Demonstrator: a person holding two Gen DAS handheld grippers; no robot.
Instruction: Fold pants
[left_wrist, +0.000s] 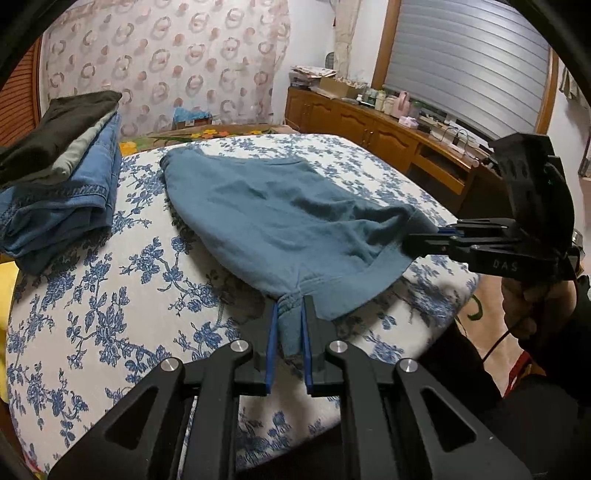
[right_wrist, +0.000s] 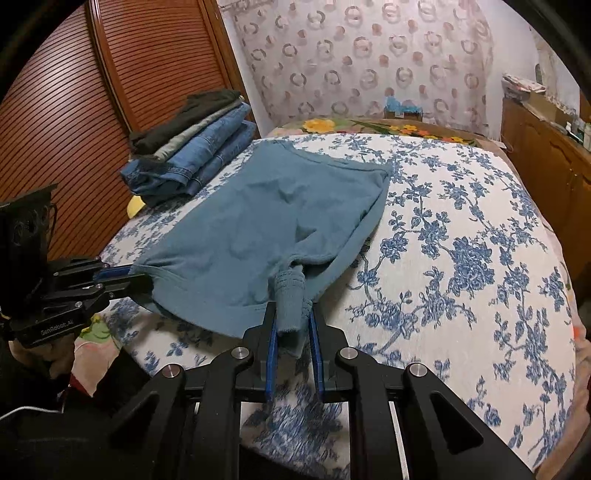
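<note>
While the teal pants (left_wrist: 280, 214) are being spread across the blue-flowered bedspread (left_wrist: 122, 295), their near edge is being pinched at two corners. The left gripper (left_wrist: 289, 325) is clamped on a bunched cuff at the near left corner, cloth squeezed between its blue pads (left_wrist: 272, 347). The right gripper (right_wrist: 292, 325) is closed on a like bunch at the near right corner, seen side-on from the left view. The far edge of the pants is lying flat toward the flowered blanket, and a stack of folded clothes (right_wrist: 192, 158) is sitting on the far left. By the look of it, a fold is being set down or about to be carried over. Next, both corners would need to be moved together, kept level and taut, so the edges are matched without wrinkling.
</note>
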